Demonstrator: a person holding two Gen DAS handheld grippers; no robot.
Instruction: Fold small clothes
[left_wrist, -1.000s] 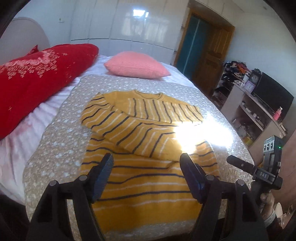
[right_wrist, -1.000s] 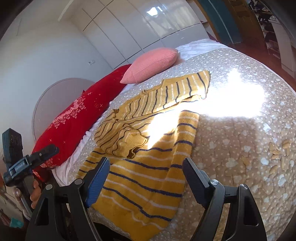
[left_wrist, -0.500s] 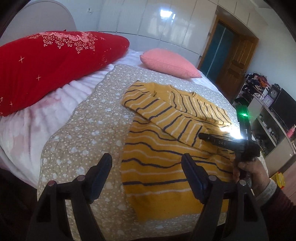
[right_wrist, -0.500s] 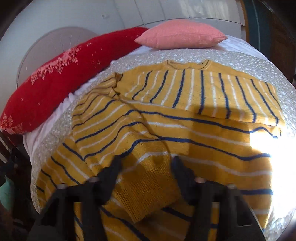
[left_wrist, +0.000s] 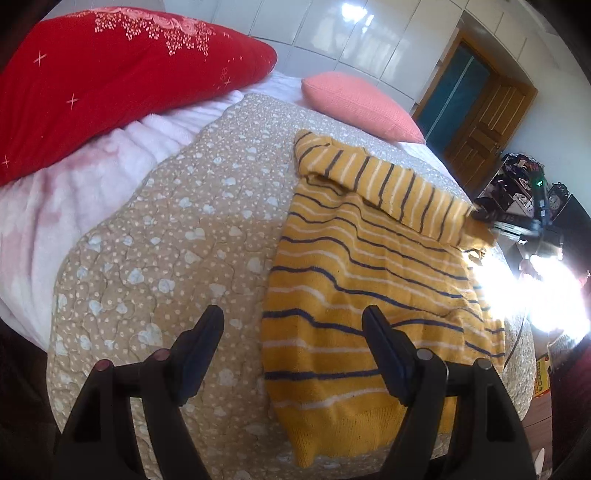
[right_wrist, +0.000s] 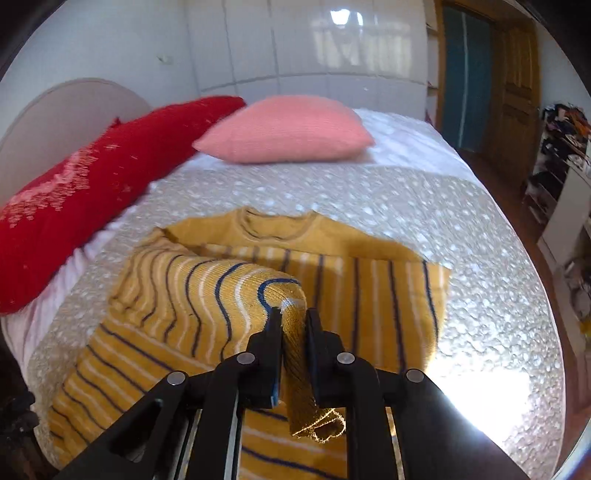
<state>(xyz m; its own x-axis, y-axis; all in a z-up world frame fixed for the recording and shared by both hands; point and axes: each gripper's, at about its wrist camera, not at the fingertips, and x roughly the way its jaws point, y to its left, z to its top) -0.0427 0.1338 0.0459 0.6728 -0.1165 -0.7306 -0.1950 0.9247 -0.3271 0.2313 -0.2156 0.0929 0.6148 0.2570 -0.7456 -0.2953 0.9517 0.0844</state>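
Observation:
A small yellow sweater (left_wrist: 362, 280) with navy and white stripes lies on the beige dotted quilt (left_wrist: 177, 236). My right gripper (right_wrist: 291, 314) is shut on the cuff of the sweater's sleeve (right_wrist: 221, 288) and holds it lifted above the sweater body (right_wrist: 376, 295). In the left wrist view that sleeve (left_wrist: 391, 184) stretches across the sweater to the right gripper (left_wrist: 480, 218) at the far right. My left gripper (left_wrist: 293, 321) is open and empty, hovering over the sweater's left edge near the hem.
A red pillow (left_wrist: 110, 74) and a pink pillow (left_wrist: 358, 107) lie at the head of the bed. A white-pink blanket (left_wrist: 74, 192) lies left of the quilt. A wooden door (left_wrist: 480, 122) and cluttered shelves (left_wrist: 517, 184) stand to the right. Bright sun glare (left_wrist: 535, 288) falls on the quilt's right edge.
My right gripper has come down on the sleeve cuff, shut on it and lifted it. My left gripper has swung left, from over the sweater's hem to its left edge.

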